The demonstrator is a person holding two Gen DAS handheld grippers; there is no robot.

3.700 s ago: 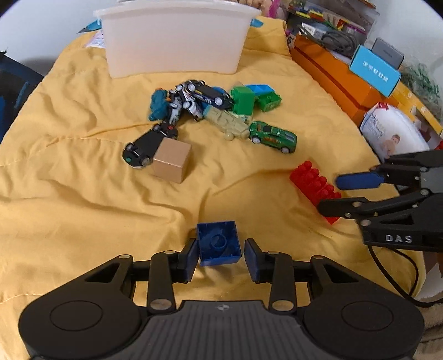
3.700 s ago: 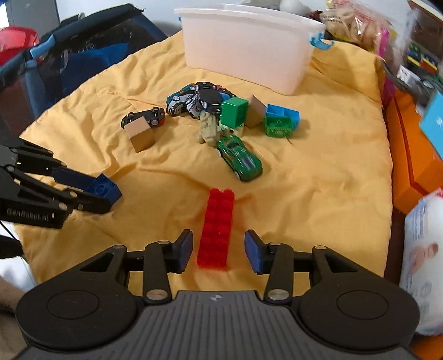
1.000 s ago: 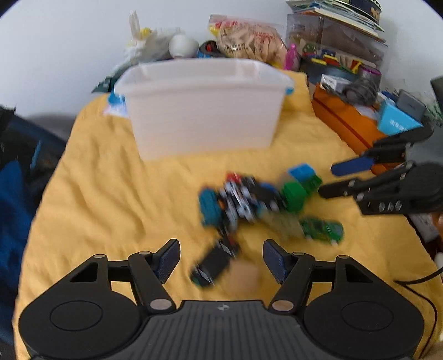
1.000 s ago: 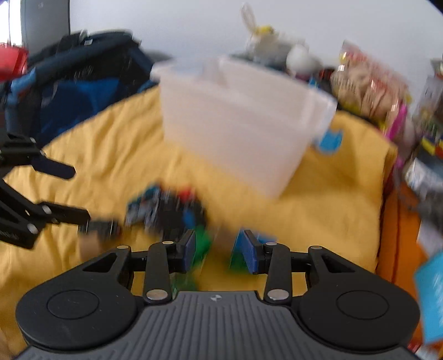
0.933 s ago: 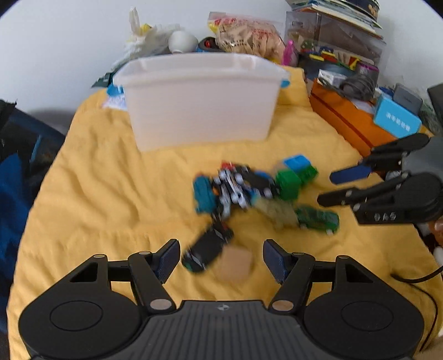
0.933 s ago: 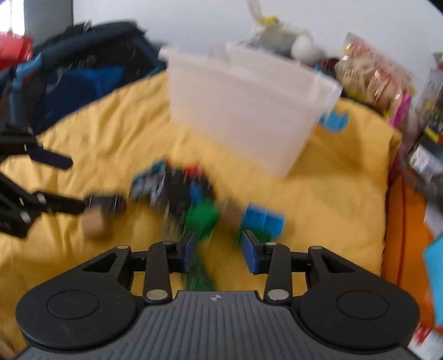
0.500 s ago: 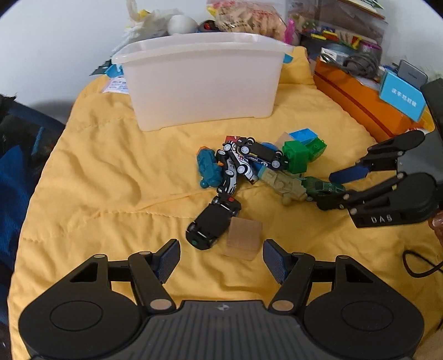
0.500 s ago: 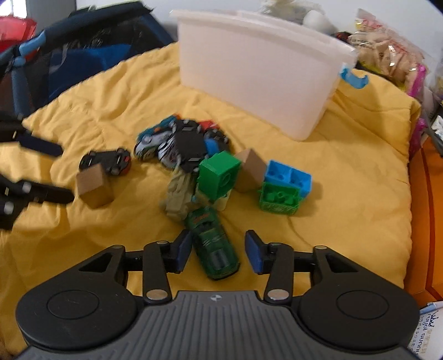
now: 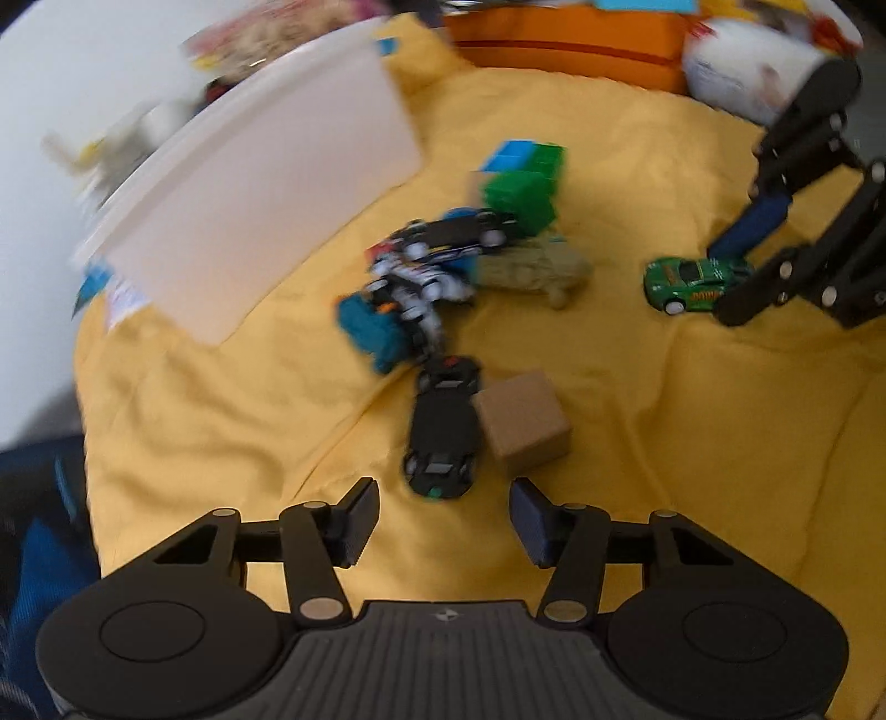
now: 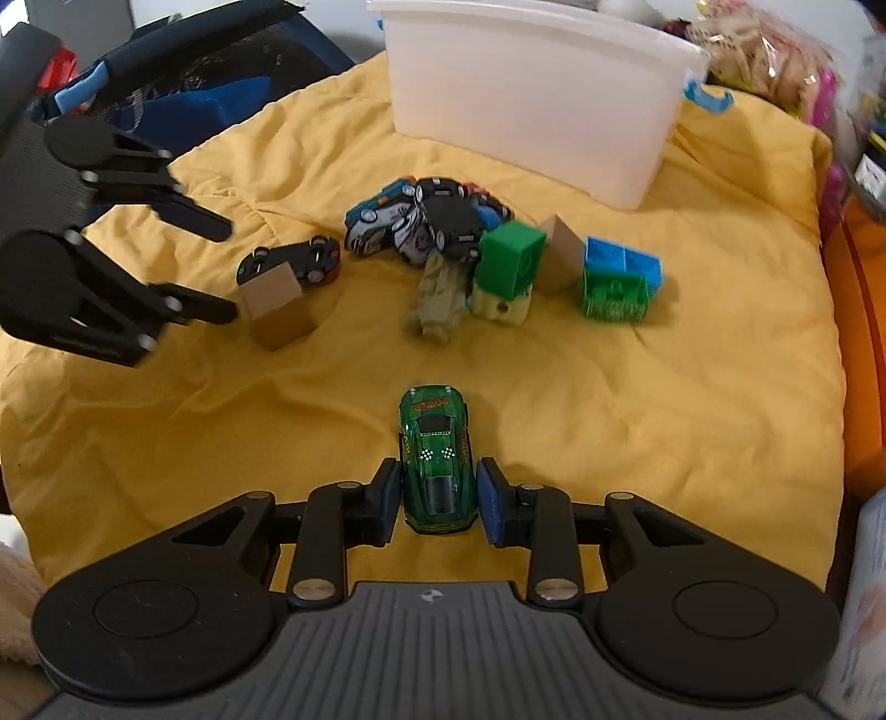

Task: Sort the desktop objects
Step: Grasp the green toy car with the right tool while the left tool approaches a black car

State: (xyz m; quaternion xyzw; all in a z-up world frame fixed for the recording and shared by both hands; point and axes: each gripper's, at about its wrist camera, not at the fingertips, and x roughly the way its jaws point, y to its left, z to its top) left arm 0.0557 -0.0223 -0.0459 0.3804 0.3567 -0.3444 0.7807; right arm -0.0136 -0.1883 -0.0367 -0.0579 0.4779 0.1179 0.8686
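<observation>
A green toy car (image 10: pixel 437 459) lies on the yellow cloth (image 10: pixel 664 415) between the pads of my right gripper (image 10: pixel 438 501). The jaws are closing and the pads sit against the car's sides; the left wrist view also shows this car (image 9: pixel 689 279) inside the right gripper (image 9: pixel 720 285). My left gripper (image 9: pixel 443 518) hovers just short of a black toy car (image 9: pixel 443 432) and a tan cube (image 9: pixel 523 423). Its jaws are closing with nothing between them. The left gripper (image 10: pixel 224 271) stands beside the tan cube (image 10: pixel 277 304) in the right wrist view.
A white bin (image 10: pixel 526 99) stands at the back of the cloth. In front of it lie a pile of toy cars (image 10: pixel 426 221), a green block (image 10: pixel 509 260), a blue block (image 10: pixel 623 257) and a green brick (image 10: pixel 612 296). An orange box (image 9: pixel 554 39) borders the right side.
My right gripper has come down over the green car and its jaws have narrowed around it. My left gripper has rolled, dropped toward the black car and cube, and narrowed.
</observation>
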